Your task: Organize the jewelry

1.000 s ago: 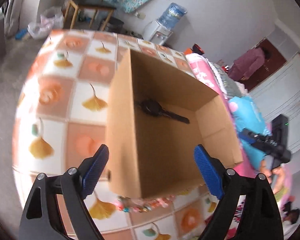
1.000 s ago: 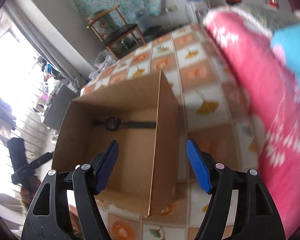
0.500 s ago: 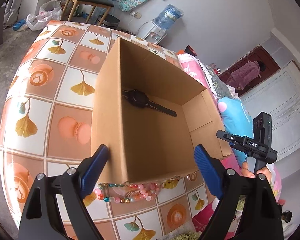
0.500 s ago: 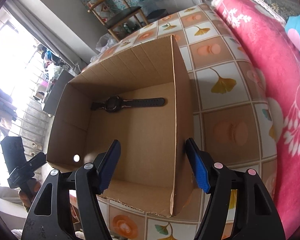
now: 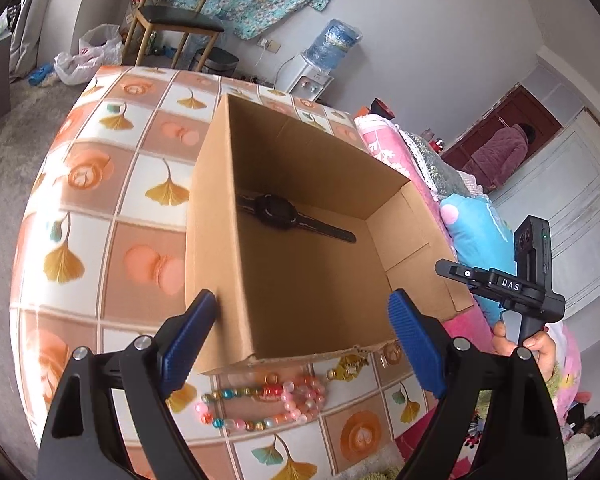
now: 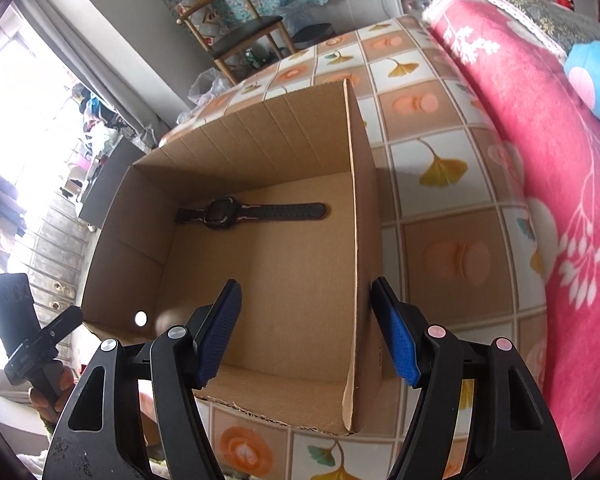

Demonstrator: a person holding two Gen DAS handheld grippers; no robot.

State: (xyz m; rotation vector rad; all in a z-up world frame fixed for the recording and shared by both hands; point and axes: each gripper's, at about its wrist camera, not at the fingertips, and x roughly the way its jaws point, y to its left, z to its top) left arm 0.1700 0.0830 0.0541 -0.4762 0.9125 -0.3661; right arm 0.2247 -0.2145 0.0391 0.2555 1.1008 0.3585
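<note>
Tiled ginkgo-print tablecloth (image 5: 99, 208) carries open cardboard box (image 5: 215, 240); black watch (image 5: 275, 212) lies inside, bead bracelets (image 5: 267, 404) just outside. Left gripper (image 5: 300, 332) wide, empty. Right gripper (image 6: 306, 328) parted, straddling box wall, unclamped. Chair (image 5: 171, 20), water dispenser (image 5: 324, 52) behind.

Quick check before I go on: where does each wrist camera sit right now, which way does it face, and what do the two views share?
Left wrist: on the left gripper, angled down over a corner of the cardboard box, the bead bracelet below; its open fingers and the other hand show.
Right wrist: on the right gripper, angled down, open fingers either side of a box wall; the left gripper's handle at the left edge.
Shared: the box, the black watch inside it, the tiled tablecloth.
</note>
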